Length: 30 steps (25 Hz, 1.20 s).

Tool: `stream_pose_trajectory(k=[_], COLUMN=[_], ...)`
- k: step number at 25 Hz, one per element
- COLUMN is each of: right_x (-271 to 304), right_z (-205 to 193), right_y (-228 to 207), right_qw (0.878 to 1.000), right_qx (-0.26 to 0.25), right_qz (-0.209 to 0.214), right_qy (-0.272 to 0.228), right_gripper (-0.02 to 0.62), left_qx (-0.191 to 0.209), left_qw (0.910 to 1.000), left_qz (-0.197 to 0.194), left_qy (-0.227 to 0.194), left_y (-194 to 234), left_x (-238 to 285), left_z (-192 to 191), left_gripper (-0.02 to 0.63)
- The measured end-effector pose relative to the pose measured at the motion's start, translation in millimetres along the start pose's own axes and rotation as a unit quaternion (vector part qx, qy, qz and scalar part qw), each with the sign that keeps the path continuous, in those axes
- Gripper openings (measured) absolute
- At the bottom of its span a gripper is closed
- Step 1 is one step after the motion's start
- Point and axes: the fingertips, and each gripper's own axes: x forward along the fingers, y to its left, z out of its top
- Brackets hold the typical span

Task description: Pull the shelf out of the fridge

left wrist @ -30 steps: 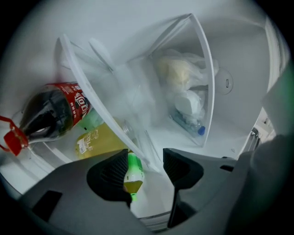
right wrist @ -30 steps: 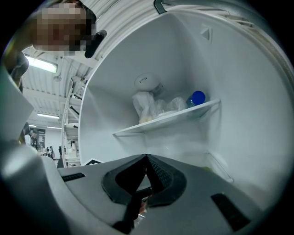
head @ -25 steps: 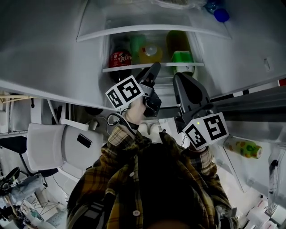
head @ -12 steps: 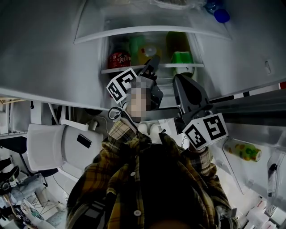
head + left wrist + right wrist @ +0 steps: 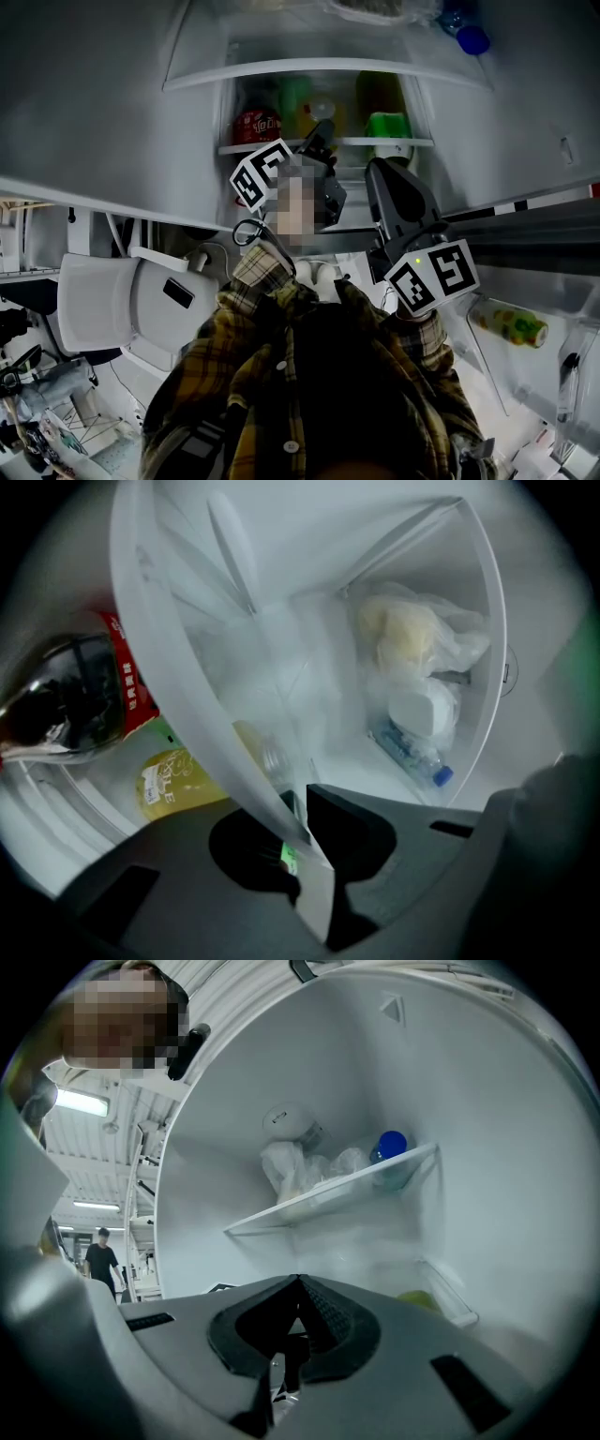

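The head camera is looking steeply down from above the person, over both claws, into the open fridge (image 5: 525,112). The left claw (image 5: 305,855) camera is riding behind its claw, facing along it, very near the shelf (image 5: 178,686) edge. The right claw (image 5: 298,1288) camera is facing the fridge wall beyond its claw. All three views are sharing the blue-capped bottle (image 5: 390,1144).

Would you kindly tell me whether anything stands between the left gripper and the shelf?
Nothing visible does: the left gripper has just been closing its jaws, with the front edge of the shelf between them.
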Motion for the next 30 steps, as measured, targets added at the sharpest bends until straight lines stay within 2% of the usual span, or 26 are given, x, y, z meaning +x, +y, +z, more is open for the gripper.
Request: stream_pose_trajectory(k=[30], right_x=[1], right_z=[4], right_y=[10], right_qw=[1.0], right_qx=[0.0], right_qz=[0.017], right_qy=[-0.004], right_gripper=[0.017], left_qx=[-0.005], left_qw=[1.0], left_qz=[0.004], left_qy=[-0.004], left_y=[-1], left_x=[-12], left_z=[-9], left_gripper=[0.048])
